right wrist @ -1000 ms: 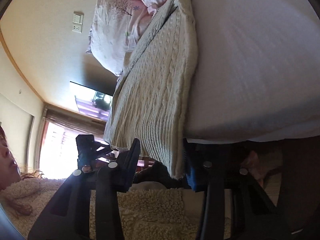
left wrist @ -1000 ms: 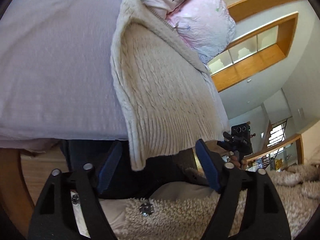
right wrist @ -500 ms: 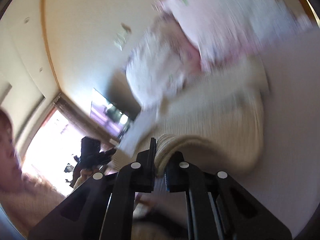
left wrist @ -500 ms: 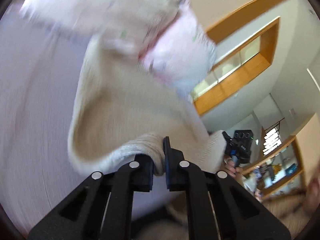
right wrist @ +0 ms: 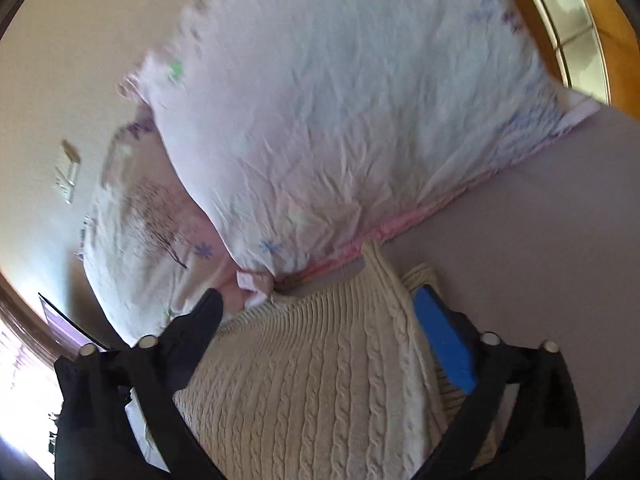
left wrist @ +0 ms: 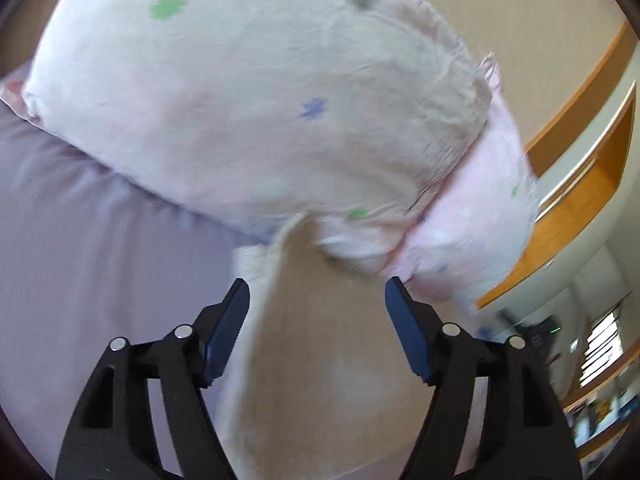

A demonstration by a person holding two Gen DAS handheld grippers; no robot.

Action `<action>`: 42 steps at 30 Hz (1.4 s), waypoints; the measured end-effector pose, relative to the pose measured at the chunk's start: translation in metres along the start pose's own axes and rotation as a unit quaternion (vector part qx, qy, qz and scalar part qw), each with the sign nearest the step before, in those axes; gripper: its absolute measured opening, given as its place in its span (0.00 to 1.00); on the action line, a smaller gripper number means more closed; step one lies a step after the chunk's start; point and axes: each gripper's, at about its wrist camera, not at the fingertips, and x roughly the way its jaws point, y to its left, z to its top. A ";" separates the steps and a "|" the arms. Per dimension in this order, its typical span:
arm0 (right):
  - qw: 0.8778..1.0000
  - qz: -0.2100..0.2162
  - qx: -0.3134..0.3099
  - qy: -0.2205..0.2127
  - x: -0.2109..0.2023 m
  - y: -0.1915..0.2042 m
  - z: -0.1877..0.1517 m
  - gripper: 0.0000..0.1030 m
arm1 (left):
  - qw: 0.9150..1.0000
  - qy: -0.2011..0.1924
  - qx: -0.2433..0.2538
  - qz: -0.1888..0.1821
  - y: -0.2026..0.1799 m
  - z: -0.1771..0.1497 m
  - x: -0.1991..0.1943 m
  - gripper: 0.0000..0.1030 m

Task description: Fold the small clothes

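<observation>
**Hem laid up to the pillows; both grippers standing apart**

The sweater [right wrist: 320,380] is being seen lying on the bed [right wrist: 560,240], its ribbed edge brought up against the pillow [right wrist: 340,120]. A second layer of knit is showing beneath the right border, so the garment is judged to be lying doubled, end over end. The placement is being read as one fold laid down, with the ribbed edge resting near the far end of the garment.

The right gripper [right wrist: 320,320] is being held low over the ribbed edge with its jaws wide apart, nothing clamped between them. The left gripper [left wrist: 316,320] is likewise standing apart, straddling the pale knit [left wrist: 320,380] without pinching it. This is being taken as a release, the cloth left to settle under its own weight.

Matters not being made out:
- The left wrist view is blurred; the cable pattern is not being resolved there, and the garment's edge is only roughly traceable.
- The near end of the sweater is being cut off by the gripper bodies in both views, so the squareness of the fold cannot be judged.
- The sleeves are not being seen; whether they are tucked inside cannot be told.
- Where the ribbed edge meets the pillow, contact or a slight gap cannot be distinguished.
</observation>
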 end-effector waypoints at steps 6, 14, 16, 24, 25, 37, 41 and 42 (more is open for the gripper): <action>0.998 0.040 0.031 0.026 -0.005 -0.007 -0.007 0.96 | 0.996 0.078 -0.040 -0.022 0.030 -0.022 0.018 0.65; 0.997 0.050 0.031 0.052 -0.009 -0.010 -0.021 0.96 | 0.989 0.112 -0.081 -0.055 0.026 -0.043 0.053 0.24; 0.996 0.054 0.034 0.057 -0.014 -0.015 -0.021 0.96 | 0.983 0.118 -0.121 -0.073 0.027 -0.047 0.061 0.18; 0.999 0.039 0.009 -0.002 -0.066 -0.028 -0.009 0.96 | 0.961 0.081 -0.102 -0.246 -0.109 -0.020 0.069 0.16; 0.999 0.035 0.007 -0.012 -0.070 -0.030 -0.007 0.96 | 0.954 0.087 -0.099 -0.268 -0.132 -0.021 0.082 0.17; 0.990 0.041 0.073 0.117 -0.034 -0.075 0.016 0.99 | 0.967 0.113 -0.044 -0.223 -0.162 -0.043 0.132 0.78; 0.977 0.029 0.075 0.198 0.013 -0.072 0.006 0.99 | 0.978 0.167 -0.035 -0.121 -0.140 -0.059 0.150 0.78; 0.975 0.029 0.076 0.208 0.019 -0.071 0.003 0.99 | 0.978 0.176 -0.030 -0.112 -0.139 -0.064 0.155 0.78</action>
